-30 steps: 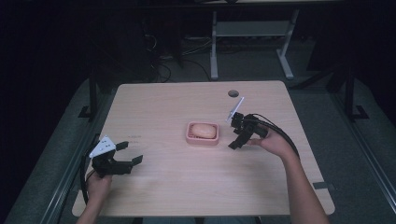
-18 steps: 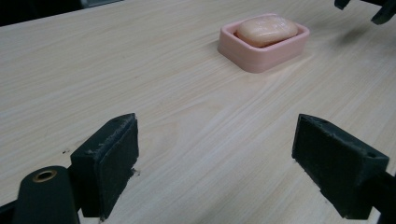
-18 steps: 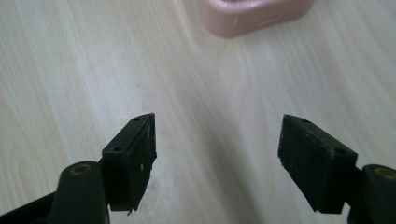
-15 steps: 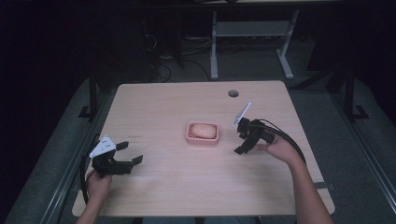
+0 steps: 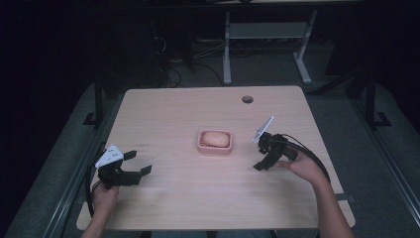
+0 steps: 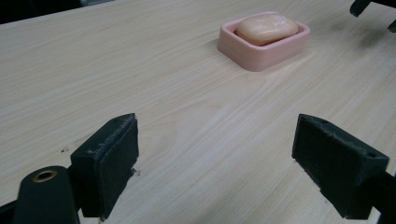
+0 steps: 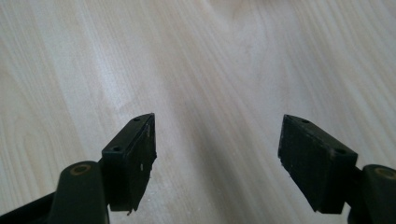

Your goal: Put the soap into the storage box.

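Soap bar in pink dish, frame centre | likely slick, hard; grip long sides | right gripper open, empty; left gripper wide.

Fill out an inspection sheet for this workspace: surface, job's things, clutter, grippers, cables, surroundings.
Surface: light wooden table, bare wood over most of it, with a round hole near its far edge.
Job's things: pink soap bar lying in the pink soap dish at the table's middle, touched by neither gripper.
Clutter: nothing seen.
Grippers: left gripper low over the near left of the table, jaws open, nothing between them. Right gripper to the right of the dish, pointing down at bare wood, jaws open and holding nothing.
Cables: a black cable loops from the right gripper over the wrist; another trails from the left gripper.
Surroundings: dark room, grey floor, a metal stand and loose wires beyond the table.
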Demonstrator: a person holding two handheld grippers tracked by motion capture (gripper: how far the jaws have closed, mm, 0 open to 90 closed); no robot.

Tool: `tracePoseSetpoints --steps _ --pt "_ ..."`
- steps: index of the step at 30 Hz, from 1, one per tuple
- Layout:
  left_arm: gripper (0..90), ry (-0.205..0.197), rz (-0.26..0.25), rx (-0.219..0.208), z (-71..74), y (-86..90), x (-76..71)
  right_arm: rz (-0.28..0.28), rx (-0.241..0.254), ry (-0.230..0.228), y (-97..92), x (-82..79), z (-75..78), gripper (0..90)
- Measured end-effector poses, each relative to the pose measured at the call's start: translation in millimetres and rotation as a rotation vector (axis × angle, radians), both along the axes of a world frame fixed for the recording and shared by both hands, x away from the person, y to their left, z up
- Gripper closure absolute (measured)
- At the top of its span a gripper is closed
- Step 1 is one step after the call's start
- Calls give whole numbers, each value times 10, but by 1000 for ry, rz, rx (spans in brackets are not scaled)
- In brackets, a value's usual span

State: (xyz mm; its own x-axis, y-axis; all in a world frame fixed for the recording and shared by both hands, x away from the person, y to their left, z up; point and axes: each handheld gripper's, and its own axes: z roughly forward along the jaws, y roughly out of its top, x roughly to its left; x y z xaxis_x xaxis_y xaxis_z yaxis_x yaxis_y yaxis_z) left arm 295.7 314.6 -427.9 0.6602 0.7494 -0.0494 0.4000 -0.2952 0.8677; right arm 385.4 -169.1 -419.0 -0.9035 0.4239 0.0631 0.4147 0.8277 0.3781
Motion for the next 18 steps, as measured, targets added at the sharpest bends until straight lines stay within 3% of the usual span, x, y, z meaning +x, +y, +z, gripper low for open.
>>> tracePoseSetpoints --steps 18 --pt "143 -1 -2 12 -5 9 4 -25 15 -10 -165 -221 -121 273"
